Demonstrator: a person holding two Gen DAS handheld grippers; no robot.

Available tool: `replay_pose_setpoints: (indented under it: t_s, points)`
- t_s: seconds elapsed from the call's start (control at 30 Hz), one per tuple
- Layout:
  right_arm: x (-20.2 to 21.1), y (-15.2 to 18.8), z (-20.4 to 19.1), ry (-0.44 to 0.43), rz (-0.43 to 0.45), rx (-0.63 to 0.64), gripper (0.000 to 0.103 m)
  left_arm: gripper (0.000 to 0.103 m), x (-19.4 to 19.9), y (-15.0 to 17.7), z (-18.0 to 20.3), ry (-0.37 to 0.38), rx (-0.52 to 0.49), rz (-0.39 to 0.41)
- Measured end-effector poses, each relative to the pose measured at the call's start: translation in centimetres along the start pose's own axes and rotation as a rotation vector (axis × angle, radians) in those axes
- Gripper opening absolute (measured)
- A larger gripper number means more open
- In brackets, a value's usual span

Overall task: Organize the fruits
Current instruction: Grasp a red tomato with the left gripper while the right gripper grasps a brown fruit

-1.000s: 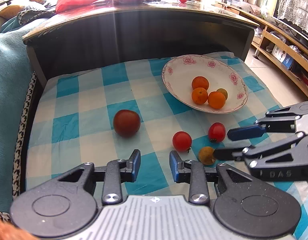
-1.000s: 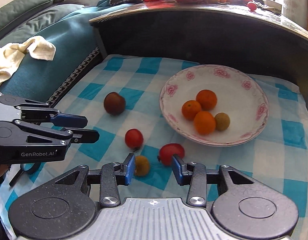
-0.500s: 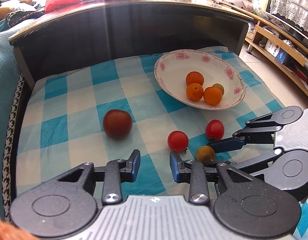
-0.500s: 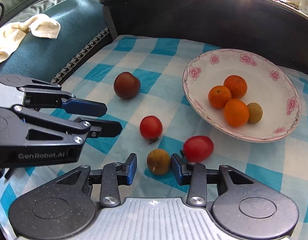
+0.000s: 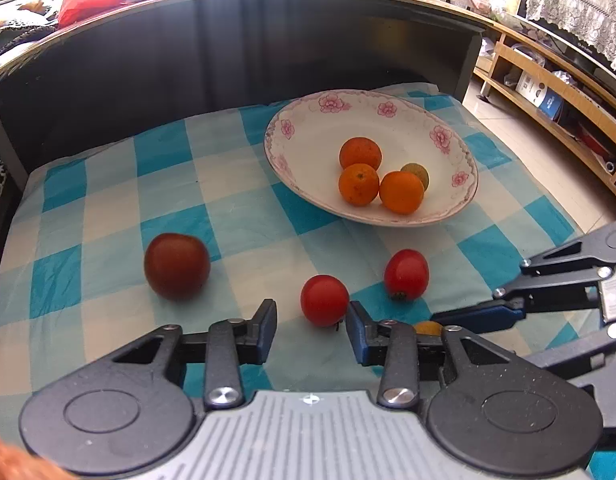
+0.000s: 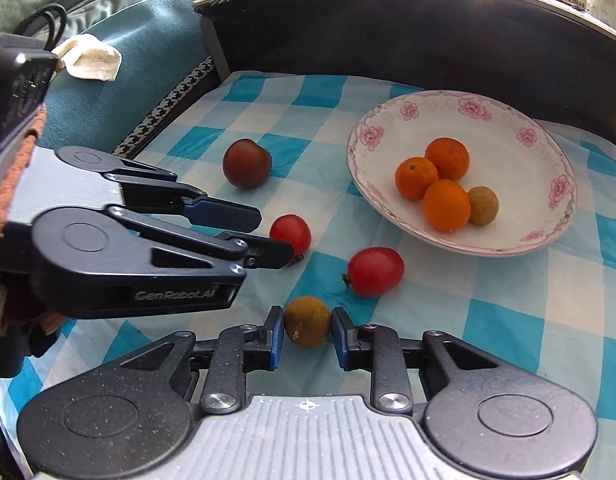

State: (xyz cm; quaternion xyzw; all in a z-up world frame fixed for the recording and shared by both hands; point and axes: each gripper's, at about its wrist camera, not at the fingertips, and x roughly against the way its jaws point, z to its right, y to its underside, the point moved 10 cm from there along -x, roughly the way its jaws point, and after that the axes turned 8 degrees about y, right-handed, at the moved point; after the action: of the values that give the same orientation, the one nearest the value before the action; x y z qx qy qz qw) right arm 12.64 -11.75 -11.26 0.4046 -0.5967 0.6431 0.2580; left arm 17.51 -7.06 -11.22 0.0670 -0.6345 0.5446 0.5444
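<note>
Nearest the right wrist camera, the right gripper (image 6: 307,334) brackets the small brown-green fruit (image 6: 308,321), probably a longan. Both blue pads sit just beside its flanks. Half a second ago the fingers were wider, with the fruit ahead of the tips; they have since advanced and narrowed around it. Full clamping contact cannot be confirmed, and the fruit appears to rest on the checked cloth (image 6: 508,320).

The left gripper (image 5: 311,326) has also moved forward. Its fingers are at medium spread with nothing between them. The round red tomato (image 5: 324,300) now lies just beyond the gap between the tips; earlier it lay further ahead.

Beyond these:
- The oval red tomato (image 6: 374,271) lies on the cloth, near the longan but apart from it.
- The large dark red-brown fruit (image 5: 176,266) sits well to the left, alone.
- The floral plate (image 6: 520,240) holds three oranges (image 6: 446,205) and a second brown-green fruit (image 6: 483,205), clustered and touching.
- Behind the cloth stands the dark low table (image 5: 227,48), carrying more red items.

Assessment: both grippers are committing to separate targets. The right-hand grasp is the further advanced. Four fruits remain off the plate, so the task is judged under half complete. The longan is small and round; an off-centre squeeze may eject it toward the oval tomato.
</note>
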Motion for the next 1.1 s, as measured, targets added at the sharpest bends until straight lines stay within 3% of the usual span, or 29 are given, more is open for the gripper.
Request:
replay_pose_setpoints:
  t_s: [0.4, 0.7, 1.1]
  points:
    - [0.8, 1.1, 2.0, 0.025, -0.009, -0.032, 0.021, 0.049, -2.0, -0.8, 1.0, -0.011, -0.015, 0.021]
    - [1.2, 1.3, 3.1, 0.046, -0.007, -0.053, 0.021, 0.036, -2.3, -1.2, 1.4, -0.012, -0.025, 0.026]
    - [1.0, 2.1, 4.3, 0.091, -0.014, -0.034, 0.021, 0.036, 1.0, 1.7, 1.8, 0.003, -0.049, -0.031]
